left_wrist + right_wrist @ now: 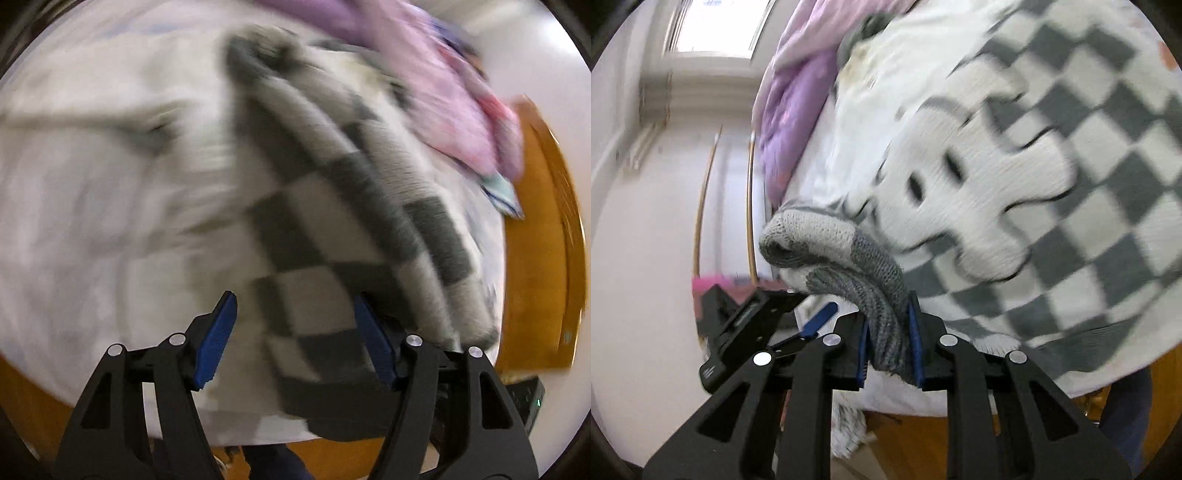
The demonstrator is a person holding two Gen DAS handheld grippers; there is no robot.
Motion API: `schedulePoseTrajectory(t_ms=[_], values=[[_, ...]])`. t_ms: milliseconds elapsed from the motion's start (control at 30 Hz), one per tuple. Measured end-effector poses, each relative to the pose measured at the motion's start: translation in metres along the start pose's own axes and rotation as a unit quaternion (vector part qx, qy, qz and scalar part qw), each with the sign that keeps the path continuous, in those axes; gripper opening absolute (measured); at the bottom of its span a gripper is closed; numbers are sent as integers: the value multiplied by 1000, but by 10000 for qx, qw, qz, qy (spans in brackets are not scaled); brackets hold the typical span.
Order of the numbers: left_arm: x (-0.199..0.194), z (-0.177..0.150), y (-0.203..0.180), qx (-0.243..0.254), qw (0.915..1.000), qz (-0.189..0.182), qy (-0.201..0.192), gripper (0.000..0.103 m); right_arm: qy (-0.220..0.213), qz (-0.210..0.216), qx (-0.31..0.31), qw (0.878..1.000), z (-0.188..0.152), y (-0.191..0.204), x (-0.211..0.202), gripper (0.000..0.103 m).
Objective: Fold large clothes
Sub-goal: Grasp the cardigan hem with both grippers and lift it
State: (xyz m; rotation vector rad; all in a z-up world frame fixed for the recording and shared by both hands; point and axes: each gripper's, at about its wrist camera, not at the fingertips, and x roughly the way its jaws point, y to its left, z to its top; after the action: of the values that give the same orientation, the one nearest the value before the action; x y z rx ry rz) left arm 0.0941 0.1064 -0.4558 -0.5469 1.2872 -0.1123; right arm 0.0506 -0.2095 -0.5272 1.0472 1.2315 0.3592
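1 tool (889, 338) gripping sweater (1071, 177), right view.

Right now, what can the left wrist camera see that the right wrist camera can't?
Only the left wrist view shows the left gripper open over the checkered sweater, holding nothing. Only the right wrist view shows the right gripper shut on a bunched grey part of the sweater, the white cartoon face knitted on it, and a window. Both show the sweater and the purple blanket.
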Motion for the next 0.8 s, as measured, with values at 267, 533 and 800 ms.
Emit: schedulePoseTrajectory(t_ms=[267,533,800], values=[[14,-15,-79,266,9961,-838,-1,71,-923,64,1028,9904,19,-76,-84,16],[81,-31,-87,420,9970,111,642,72,-1174,-455,1868,9743,20,-163,-124,7],[120,-31,-81,562,9922,668,887,71,-655,-738,863,9914,52,-135,-115,21]])
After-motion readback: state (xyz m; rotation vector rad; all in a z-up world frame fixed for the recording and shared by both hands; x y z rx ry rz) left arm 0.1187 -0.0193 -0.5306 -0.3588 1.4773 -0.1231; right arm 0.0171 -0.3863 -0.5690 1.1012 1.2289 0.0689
